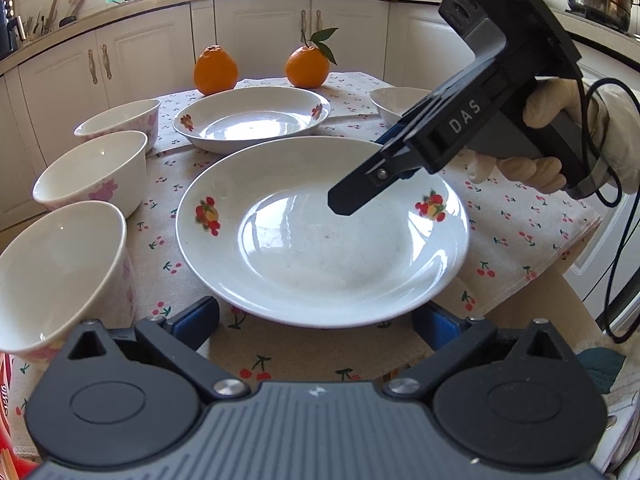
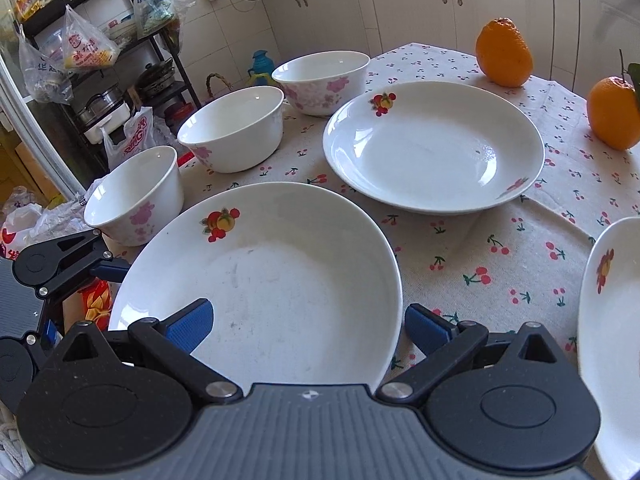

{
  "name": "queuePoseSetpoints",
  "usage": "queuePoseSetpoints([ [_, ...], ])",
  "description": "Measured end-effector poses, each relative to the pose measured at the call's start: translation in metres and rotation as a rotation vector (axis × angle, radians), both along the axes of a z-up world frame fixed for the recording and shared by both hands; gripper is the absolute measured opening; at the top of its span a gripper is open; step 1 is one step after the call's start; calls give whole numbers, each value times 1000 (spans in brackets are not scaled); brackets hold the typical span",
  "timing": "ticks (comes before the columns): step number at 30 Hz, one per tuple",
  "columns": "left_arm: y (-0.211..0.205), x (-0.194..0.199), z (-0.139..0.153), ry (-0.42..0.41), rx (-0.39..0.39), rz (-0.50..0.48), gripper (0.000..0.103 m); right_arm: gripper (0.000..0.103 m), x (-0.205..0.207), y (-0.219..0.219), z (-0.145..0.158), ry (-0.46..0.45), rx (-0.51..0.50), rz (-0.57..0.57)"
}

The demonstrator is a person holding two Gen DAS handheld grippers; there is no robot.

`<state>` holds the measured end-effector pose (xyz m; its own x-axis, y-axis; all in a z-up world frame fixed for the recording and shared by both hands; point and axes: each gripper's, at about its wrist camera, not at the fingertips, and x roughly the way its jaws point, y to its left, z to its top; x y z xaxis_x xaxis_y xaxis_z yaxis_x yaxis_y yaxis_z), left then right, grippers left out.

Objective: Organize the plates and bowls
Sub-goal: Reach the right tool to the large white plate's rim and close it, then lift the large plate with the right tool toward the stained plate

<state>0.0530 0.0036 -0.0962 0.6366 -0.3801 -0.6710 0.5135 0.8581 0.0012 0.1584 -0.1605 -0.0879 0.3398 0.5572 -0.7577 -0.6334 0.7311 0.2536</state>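
Note:
A white fruit-print plate [image 1: 320, 240] lies near me on the cherry tablecloth; it also shows in the right wrist view [image 2: 280, 280]. My left gripper [image 1: 316, 322] is open, its blue pads straddling the plate's near rim. My right gripper [image 2: 306, 330] is open over the plate's far right rim and shows from the side in the left wrist view [image 1: 360, 188]. A second plate [image 1: 252, 120] [image 2: 432, 148] lies behind. Three pink-flowered bowls [image 1: 92, 172] [image 2: 236, 128] line the left edge. A third plate [image 2: 612, 320] sits at the right.
Two oranges [image 1: 216, 70] [image 2: 504, 52] stand at the table's far side. The tablecloth [image 1: 520, 240] hangs over the right edge. White cabinets run behind. A rack [image 2: 100, 60] with bags and pots stands beside the table.

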Motion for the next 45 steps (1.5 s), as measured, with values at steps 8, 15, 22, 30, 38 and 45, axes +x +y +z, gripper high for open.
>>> queuePoseSetpoints([
  [8,-1,2,0,3,-11,-10,101,96,21,7,0,33,28,47],
  [15,-3,3,0,-1,-3,-16,101,89,29,7,1,64,52,65],
  [22,-5,2,1,-11,5,-25,100,89,29,5,1,77,62,58],
  [30,-8,2,3,-3,25,-41,100,89,25,3,3,83,48,48],
  [38,-12,3,7,9,33,-68,99,90,17,-4,9,69,51,36],
  [45,-17,3,13,7,40,-96,99,90,13,-13,17,47,56,16],
])
